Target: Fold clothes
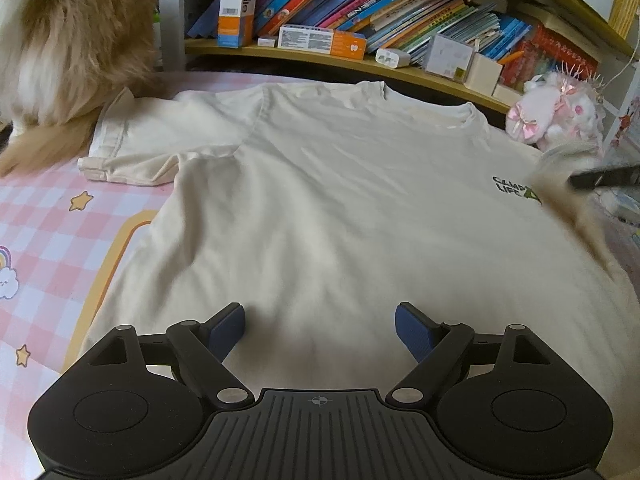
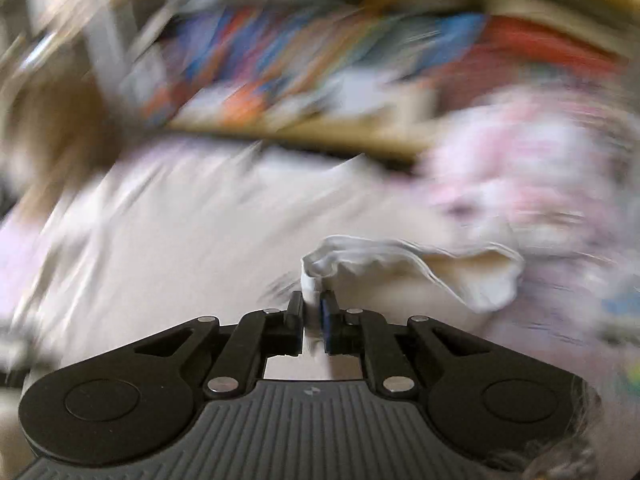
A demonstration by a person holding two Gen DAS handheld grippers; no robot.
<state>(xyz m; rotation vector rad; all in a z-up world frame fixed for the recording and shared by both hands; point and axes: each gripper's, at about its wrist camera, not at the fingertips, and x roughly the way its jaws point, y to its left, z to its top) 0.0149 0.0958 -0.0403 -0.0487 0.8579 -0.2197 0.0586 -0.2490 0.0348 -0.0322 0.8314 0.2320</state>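
Note:
A cream T-shirt (image 1: pixel 320 200) with a small green and black chest logo (image 1: pixel 516 190) lies flat, front up, on a pink checked bed sheet (image 1: pixel 44 232). Its left sleeve (image 1: pixel 132 144) is spread out. My left gripper (image 1: pixel 320 328) is open and empty, hovering over the shirt's lower part. My right gripper (image 2: pixel 313 308) is shut on the shirt's right sleeve (image 2: pixel 420 268) and holds it lifted; that view is heavily motion-blurred. The right gripper's finger (image 1: pixel 600 178) shows at the right edge of the left wrist view, with the blurred raised sleeve.
A fluffy tan and white animal (image 1: pixel 68 52) sits at the far left, on the sleeve's edge. A pink plush toy (image 1: pixel 560 116) lies at the far right. A low yellow shelf (image 1: pixel 340 60) with books and boxes runs behind the bed.

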